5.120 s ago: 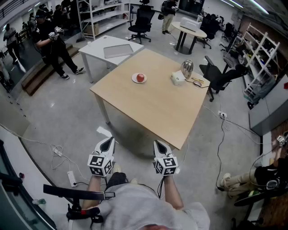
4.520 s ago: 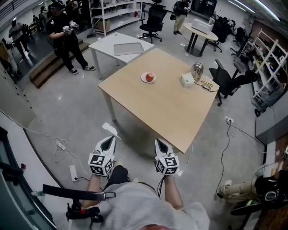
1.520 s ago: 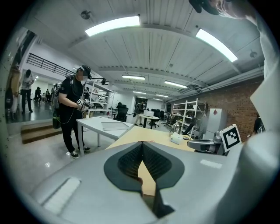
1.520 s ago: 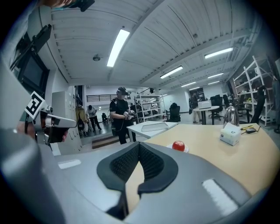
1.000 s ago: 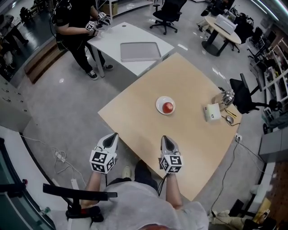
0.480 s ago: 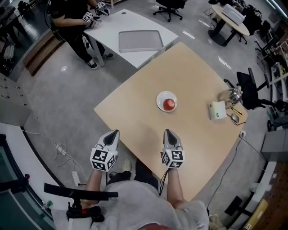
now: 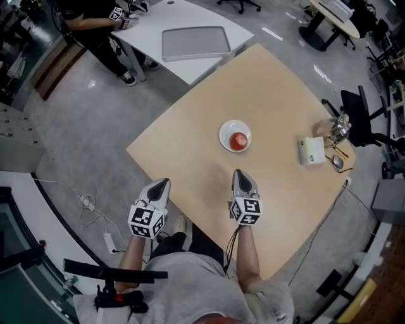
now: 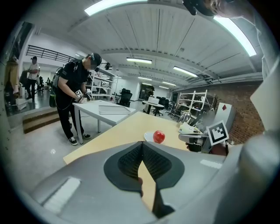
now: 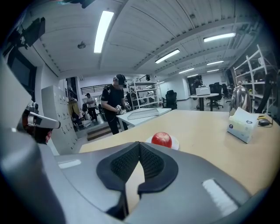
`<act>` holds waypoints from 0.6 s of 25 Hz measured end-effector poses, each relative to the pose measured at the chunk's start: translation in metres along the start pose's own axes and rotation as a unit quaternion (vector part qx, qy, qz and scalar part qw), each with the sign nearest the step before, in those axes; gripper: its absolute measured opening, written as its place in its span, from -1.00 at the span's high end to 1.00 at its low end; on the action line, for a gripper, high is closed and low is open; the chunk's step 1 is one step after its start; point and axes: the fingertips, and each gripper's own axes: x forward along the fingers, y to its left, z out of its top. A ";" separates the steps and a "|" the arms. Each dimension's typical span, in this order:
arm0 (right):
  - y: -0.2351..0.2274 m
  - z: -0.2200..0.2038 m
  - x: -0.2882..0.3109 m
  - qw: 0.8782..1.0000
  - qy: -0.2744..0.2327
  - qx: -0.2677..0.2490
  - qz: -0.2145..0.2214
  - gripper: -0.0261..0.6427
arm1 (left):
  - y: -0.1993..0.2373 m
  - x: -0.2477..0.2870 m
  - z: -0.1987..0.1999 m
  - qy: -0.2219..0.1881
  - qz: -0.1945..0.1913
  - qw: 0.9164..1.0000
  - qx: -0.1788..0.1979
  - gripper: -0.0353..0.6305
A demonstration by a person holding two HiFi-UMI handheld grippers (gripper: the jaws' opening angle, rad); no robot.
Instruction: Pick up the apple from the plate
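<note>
A red apple lies on a small white plate near the middle of the wooden table. My right gripper is shut and empty, over the table's near part, a short way in front of the plate. My left gripper is also shut and empty, at the table's near left edge. In the right gripper view the apple sits just beyond the closed fingertips. In the left gripper view the apple is ahead and to the right, with the right gripper beside it.
A white tissue box and a metal kettle stand at the table's far right. A white table with a grey tray lies beyond, with a person at it. An office chair and floor cables are nearby.
The view has closed in on the wooden table. Both grippers moved forward and down towards it; the right one now hangs over the tabletop, nearer the plate. Jaws stayed shut.
</note>
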 end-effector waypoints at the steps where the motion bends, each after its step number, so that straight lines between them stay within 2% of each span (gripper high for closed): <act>1: -0.004 0.000 0.004 1.000 0.002 0.000 -0.001 0.90 | -0.002 0.003 -0.002 0.003 0.000 1.000 -0.001 0.83; 6: -0.023 -0.002 0.026 1.000 0.014 -0.004 0.005 0.89 | -0.010 0.018 -0.009 0.018 -0.005 1.000 -0.004 0.83; 8: -0.030 -0.003 0.036 1.000 0.019 -0.006 0.007 0.78 | -0.012 0.024 -0.011 0.022 -0.006 1.000 -0.005 0.83; 15: -0.049 -0.003 0.062 1.000 0.027 -0.011 0.004 0.63 | -0.014 0.034 -0.017 0.035 0.001 0.999 -0.011 0.83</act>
